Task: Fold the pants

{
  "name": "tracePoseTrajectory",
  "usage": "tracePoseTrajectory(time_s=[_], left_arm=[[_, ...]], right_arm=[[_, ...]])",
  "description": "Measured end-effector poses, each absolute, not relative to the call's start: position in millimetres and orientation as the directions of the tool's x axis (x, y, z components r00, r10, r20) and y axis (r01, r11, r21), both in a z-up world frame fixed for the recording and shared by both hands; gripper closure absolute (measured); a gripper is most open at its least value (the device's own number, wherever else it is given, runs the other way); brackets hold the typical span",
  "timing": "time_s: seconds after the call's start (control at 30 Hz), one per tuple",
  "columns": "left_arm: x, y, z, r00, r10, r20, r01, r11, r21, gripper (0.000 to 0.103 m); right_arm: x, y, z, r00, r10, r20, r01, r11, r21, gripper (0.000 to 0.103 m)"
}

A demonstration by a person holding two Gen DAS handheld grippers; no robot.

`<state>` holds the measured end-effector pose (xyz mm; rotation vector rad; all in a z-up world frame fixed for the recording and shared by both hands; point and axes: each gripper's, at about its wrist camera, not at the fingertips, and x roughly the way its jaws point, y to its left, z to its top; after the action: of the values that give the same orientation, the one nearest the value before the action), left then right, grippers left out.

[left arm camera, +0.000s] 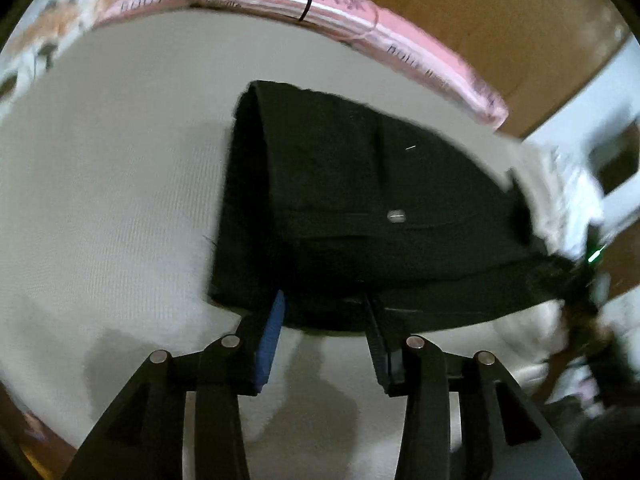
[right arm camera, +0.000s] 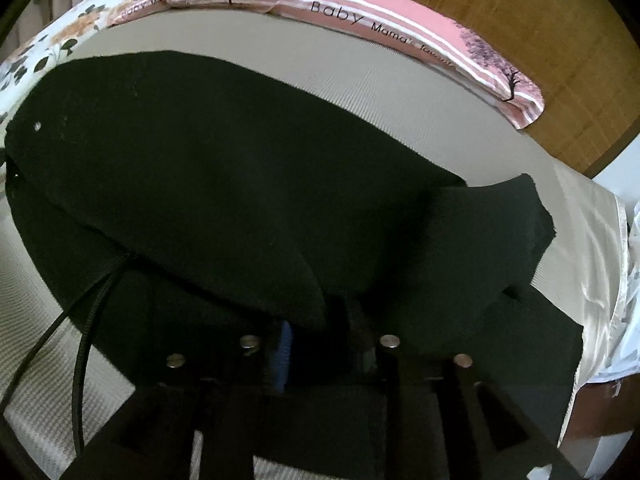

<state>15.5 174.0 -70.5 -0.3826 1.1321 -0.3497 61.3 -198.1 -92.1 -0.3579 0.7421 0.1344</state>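
Black pants [left arm camera: 360, 200] lie folded on a grey-white bed sheet [left arm camera: 100, 200]. In the left wrist view my left gripper [left arm camera: 324, 304] stands open at the pants' near edge, its blue-padded finger [left arm camera: 272, 340] and black finger apart, with nothing between them. In the right wrist view the pants [right arm camera: 220, 160] fill the middle and drape over my right gripper [right arm camera: 320, 336]. Its fingers are mostly hidden under the cloth; a blue pad [right arm camera: 284, 356] shows. I cannot tell whether it grips the fabric.
A pink printed blanket [right arm camera: 400, 28] runs along the bed's far edge against a wooden headboard [right arm camera: 520, 8]. A floral pillow [right arm camera: 60, 40] sits at the far left. A black cable [right arm camera: 80, 340] hangs at left. The bed's right edge [right arm camera: 592, 260] drops off.
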Motion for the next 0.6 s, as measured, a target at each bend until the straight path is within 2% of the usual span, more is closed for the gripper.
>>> tracePoseTrajectory(time_s=[0.07, 0.13, 0.23, 0.5, 0.57, 0.6], left_arm=[[12, 169, -72, 0.38, -0.518, -0.766, 0.047, 0.838, -0.544, 0.061], [14, 162, -79, 0.367, -0.575, -0.731, 0.016, 0.79, -0.613, 0.061], [19, 157, -95, 0.367, -0.594, -0.716, -0.065, 0.752, -0.656, 0.061], [29, 176, -111, 0.479, -0.619, -0.623, -0.209, 0.609, -0.765, 0.061], [30, 182, -113, 0.501, -0.605, -0.619, -0.236, 0.593, -0.77, 0.066], [30, 184, -114, 0.509, -0.602, -0.615, -0.244, 0.585, -0.774, 0.076]], right_arm=[[52, -200, -89, 0.744, 0.002, -0.668, -0.239, 0.935, -0.264, 0.063], [44, -204, -86, 0.757, 0.006, -0.653, -0.23, 0.939, -0.257, 0.059], [37, -216, -82, 0.761, 0.042, -0.647, -0.218, 0.956, -0.194, 0.059], [28, -278, -74, 0.759, 0.141, -0.635, -0.108, 0.99, 0.091, 0.057], [33, -298, -76, 0.761, 0.165, -0.627, -0.063, 0.981, 0.182, 0.057], [38, -313, -78, 0.765, 0.181, -0.618, -0.03, 0.969, 0.247, 0.057]])
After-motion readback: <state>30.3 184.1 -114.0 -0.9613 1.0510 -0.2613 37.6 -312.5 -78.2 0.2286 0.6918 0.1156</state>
